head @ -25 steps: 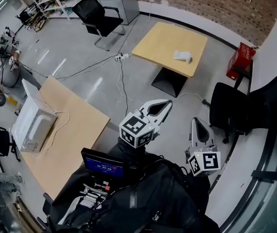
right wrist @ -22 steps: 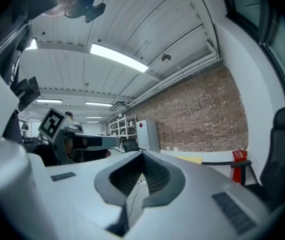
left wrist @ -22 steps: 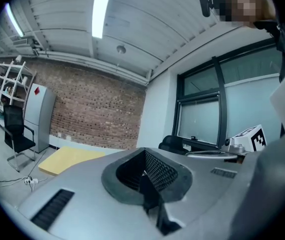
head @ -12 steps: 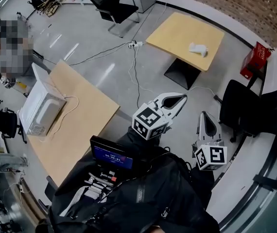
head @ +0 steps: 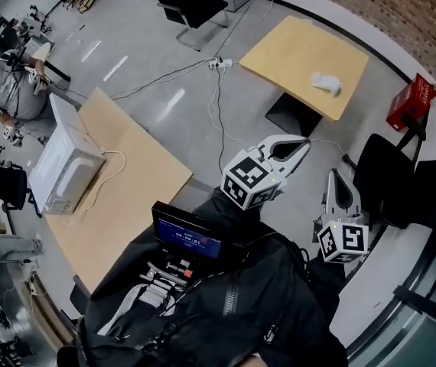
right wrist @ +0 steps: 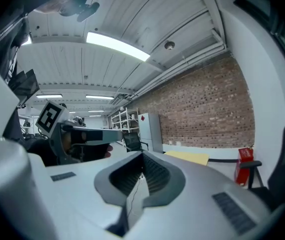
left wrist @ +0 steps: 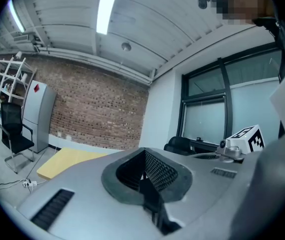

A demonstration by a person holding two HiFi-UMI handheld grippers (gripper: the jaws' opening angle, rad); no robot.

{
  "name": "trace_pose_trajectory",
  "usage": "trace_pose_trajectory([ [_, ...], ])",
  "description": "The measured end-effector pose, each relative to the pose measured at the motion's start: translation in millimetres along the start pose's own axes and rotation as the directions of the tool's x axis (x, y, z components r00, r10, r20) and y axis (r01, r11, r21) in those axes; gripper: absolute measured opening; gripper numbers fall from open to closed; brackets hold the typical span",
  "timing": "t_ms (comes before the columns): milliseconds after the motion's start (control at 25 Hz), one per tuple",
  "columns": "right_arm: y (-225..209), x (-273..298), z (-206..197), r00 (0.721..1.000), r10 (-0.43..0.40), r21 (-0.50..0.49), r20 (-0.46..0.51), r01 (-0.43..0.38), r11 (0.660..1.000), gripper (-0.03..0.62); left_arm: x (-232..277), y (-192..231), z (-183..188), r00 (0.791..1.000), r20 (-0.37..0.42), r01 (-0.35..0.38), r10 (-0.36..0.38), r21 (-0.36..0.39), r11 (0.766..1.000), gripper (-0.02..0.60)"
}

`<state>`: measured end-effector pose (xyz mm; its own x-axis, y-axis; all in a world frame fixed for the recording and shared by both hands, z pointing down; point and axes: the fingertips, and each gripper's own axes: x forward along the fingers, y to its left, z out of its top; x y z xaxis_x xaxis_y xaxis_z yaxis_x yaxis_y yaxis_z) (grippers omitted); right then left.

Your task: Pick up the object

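Note:
A small white object [head: 327, 82] lies on the far wooden table [head: 294, 48], well away from both grippers. My left gripper [head: 304, 144] is held out over the floor, pointing toward that table, its jaws shut with nothing between them. My right gripper [head: 338, 176] hangs lower and to the right, near a black chair [head: 390, 182], also shut and empty. In the left gripper view the left gripper [left wrist: 143, 176] has its pads together, and the table [left wrist: 75, 159] shows far off. In the right gripper view the shut right gripper [right wrist: 141, 176] faces the table [right wrist: 187, 157].
A nearer wooden table [head: 122, 197] carries a white microwave [head: 65, 167]. Cables [head: 218, 105] run across the grey floor. A red box [head: 412, 102] stands by the wall, another black chair [head: 187, 2] at the back, and a person [head: 8, 94] sits far left.
The head view has swung, so the far table, the floor and both grippers sit further right in the picture. Both grippers stay shut and empty.

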<state>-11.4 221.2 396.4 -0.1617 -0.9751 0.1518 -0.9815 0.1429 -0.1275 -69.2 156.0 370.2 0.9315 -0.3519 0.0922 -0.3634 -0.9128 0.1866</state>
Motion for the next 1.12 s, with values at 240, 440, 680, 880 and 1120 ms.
trace_pose_trajectory([
  [240,-13,62,10,1.0,0.007,-0.004,-0.013,-0.007,1.0,0.005,24,60,12,1.0,0.007,-0.017,0.017,-0.017,1.0,0.0],
  [440,-19,106,15,1.0,0.002,0.006,-0.026,-0.001,1.0,0.005,38,103,19,1.0,0.001,-0.017,0.017,-0.033,0.999,0.0],
  [680,-30,146,15,0.999,-0.025,0.015,-0.046,0.026,1.0,0.005,58,144,16,1.0,-0.028,0.005,-0.007,-0.058,0.998,0.0],
  [880,-40,162,12,0.996,-0.058,0.051,-0.062,0.061,0.997,0.005,76,165,9,0.998,-0.06,0.017,-0.022,-0.072,0.997,0.0],
  [1120,-66,176,4,0.992,-0.087,0.087,-0.092,0.095,0.992,0.005,101,184,-7,0.995,-0.103,-0.004,-0.002,-0.056,0.998,0.0],
])
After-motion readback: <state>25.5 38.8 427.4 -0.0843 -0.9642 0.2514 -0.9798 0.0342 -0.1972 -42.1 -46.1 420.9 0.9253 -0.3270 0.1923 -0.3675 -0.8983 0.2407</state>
